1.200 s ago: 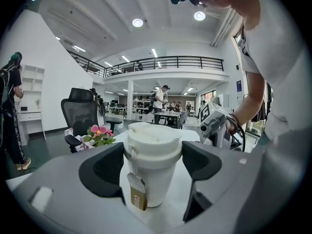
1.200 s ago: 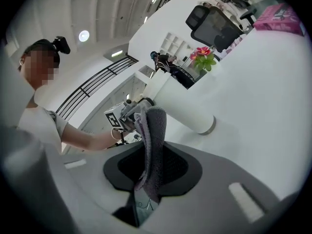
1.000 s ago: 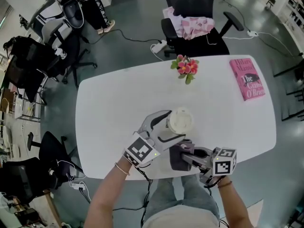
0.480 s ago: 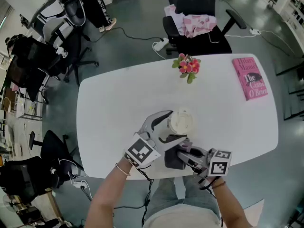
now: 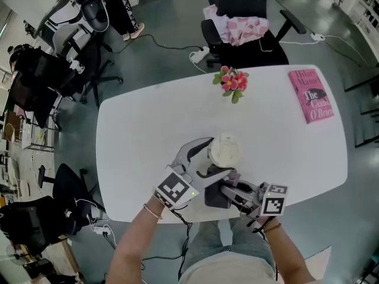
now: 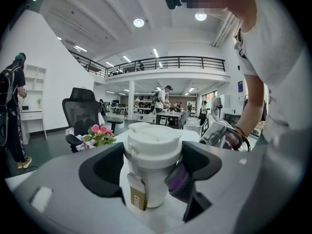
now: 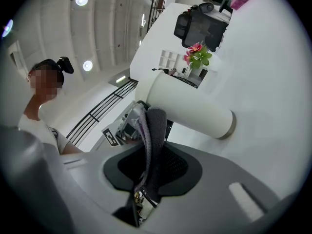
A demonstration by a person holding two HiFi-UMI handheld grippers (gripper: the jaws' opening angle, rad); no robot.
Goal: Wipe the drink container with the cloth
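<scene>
Wiping looks under way: the left gripper [image 6: 155, 172] clamps its fingers on the drink container [image 6: 153, 145], upright near the tabletop [image 5: 148, 129] near edge; the right gripper [image 7: 152, 172], fingers pinching the cloth [image 7: 155, 126], presses it to the container's near right side, with most of the surface likely left to wipe

White cup [image 5: 225, 151]; grey-purple cloth [image 5: 215, 196]; pink book [image 5: 311, 95]; white tbl [image 5: 148, 129]
</scene>
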